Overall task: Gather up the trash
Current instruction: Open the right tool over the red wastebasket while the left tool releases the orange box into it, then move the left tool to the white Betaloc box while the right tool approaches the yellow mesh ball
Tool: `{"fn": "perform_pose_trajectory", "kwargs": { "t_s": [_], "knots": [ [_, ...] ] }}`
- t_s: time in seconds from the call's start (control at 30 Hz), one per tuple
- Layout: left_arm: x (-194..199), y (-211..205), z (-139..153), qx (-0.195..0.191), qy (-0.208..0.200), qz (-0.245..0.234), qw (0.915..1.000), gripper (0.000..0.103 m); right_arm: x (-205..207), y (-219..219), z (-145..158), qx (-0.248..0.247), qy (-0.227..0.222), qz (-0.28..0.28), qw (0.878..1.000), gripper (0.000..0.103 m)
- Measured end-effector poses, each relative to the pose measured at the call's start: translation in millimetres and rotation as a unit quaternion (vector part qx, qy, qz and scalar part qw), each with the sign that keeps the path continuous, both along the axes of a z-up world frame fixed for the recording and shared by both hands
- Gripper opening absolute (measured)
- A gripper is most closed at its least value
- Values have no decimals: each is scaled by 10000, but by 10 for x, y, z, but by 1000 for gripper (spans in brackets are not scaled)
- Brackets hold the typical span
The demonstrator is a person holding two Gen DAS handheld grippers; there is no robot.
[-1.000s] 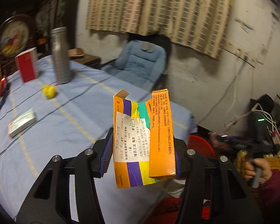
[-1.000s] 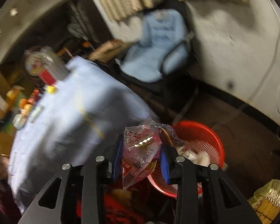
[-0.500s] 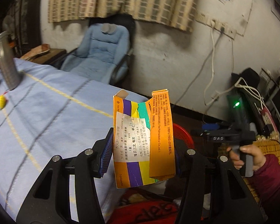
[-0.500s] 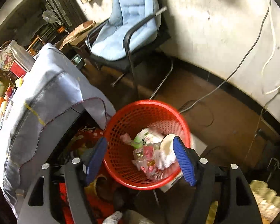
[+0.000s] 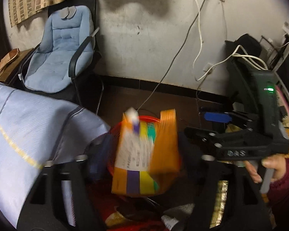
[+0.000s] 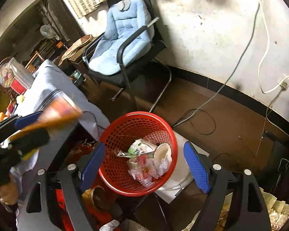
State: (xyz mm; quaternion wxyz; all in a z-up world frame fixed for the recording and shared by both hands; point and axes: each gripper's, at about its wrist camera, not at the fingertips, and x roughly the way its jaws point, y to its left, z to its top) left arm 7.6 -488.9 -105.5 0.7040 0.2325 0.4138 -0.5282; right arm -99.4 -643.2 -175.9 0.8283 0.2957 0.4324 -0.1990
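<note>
Orange box (image 5: 144,154) loose between opened left tool (image 5: 142,157) pads, above red basket (image 6: 125,127)

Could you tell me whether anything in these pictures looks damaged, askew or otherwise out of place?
The orange medicine box looks torn open at its top and hangs tilted, blurred, in the left claw, whose jaws have just been opening, above the red basket. The right claw is open and empty.
</note>
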Motion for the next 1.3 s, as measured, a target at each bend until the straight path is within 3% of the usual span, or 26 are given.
{"fn": "perform_pose_trajectory", "kwargs": {
  "t_s": [0.2, 0.37, 0.6, 0.73, 1.07, 1.3],
  "knots": [
    [110, 44, 49, -101, -66, 143, 9998, 90, -39, -33, 27, 43, -87, -104, 9999, 82],
    [289, 287, 184, -225, -136, 506, 9984, 92, 11, 94, 72, 28, -124, 37, 9999, 82],
    [295, 625, 406, -417, -327, 776, 9956, 92, 10, 411, 406, -258, -369, 333, 9984, 82],
    [213, 827, 591, -569, -629, 858, 9927, 94, -34, 554, 644, -453, -512, 452, 9966, 83],
    [244, 1474, 1026, -912, -1336, 1348, 9776, 96, -5, 998, 1199, -909, -843, 832, 9888, 88],
    [507, 2080, 1151, -964, -1635, 1928, 9627, 96, 393, 1479, 1367, -940, -972, 1408, 9808, 90]
  ]
}}
